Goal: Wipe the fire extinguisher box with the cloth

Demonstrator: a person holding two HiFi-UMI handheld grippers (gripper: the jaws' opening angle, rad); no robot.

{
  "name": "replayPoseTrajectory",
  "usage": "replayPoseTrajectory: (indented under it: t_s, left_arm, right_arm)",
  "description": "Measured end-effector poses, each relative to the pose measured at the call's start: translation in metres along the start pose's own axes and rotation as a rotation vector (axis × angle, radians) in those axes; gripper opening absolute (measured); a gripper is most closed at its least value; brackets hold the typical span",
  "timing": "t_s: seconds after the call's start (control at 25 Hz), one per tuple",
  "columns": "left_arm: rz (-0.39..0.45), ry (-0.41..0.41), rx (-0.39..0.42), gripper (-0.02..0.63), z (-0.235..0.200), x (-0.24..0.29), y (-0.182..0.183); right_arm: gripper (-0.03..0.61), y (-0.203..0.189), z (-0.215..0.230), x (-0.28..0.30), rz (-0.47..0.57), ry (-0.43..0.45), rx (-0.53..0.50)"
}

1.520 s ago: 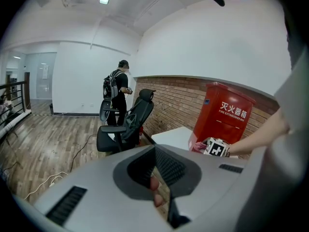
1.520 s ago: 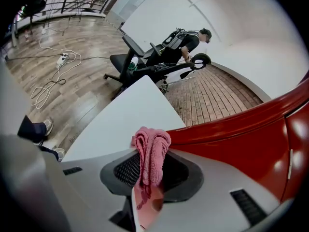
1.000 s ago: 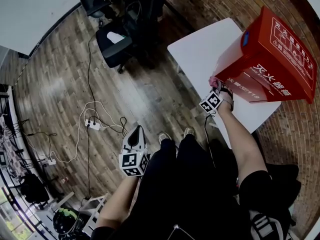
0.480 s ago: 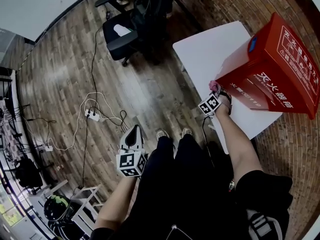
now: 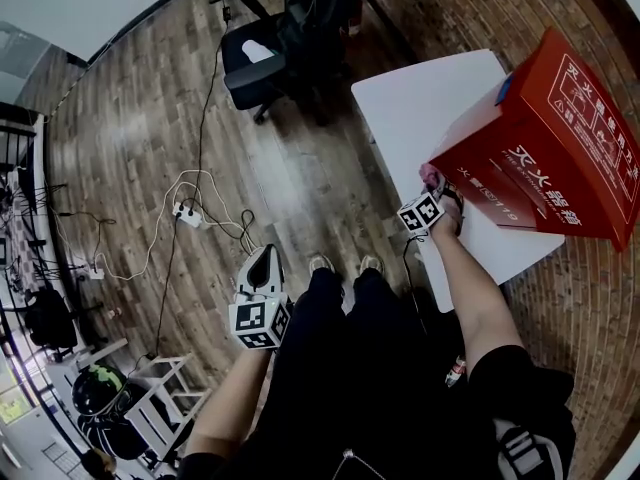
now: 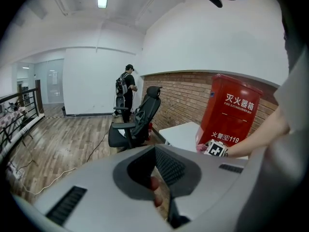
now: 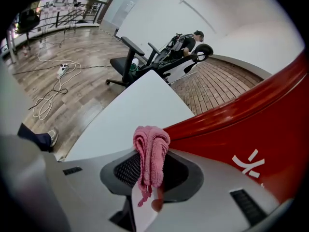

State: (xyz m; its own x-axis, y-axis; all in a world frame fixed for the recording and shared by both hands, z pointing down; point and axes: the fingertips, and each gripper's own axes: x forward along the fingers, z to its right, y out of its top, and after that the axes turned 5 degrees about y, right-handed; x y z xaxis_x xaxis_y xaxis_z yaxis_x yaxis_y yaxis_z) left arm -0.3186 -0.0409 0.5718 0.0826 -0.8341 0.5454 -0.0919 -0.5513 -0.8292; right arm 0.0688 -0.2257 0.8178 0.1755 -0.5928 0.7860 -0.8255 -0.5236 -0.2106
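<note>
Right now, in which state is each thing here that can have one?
Fire extinguisher box: upright on the white table.
Cloth: bunched, at the box's lower corner; contact unclear.
Right gripper: shut on the cloth.
Left gripper: shut, empty, away from the table.

White table (image 5: 420, 108), red fire extinguisher box (image 5: 560, 148) upright on one end of it.

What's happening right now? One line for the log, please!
right tool: shut on pink cloth, at near corner of fire extinguisher box | left tool: shut, empty, over floor | box: on white table
</note>
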Motion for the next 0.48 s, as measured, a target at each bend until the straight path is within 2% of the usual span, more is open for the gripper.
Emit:
replayPoseTrajectory:
  t_s: [0.48]
  left_arm:
    - [0.026,0.017,0.006,0.028,0.025,-0.013,-0.002]
  right_arm:
    - [0.114,-0.02,0.001,-0.003,0.029,0.008,-0.012]
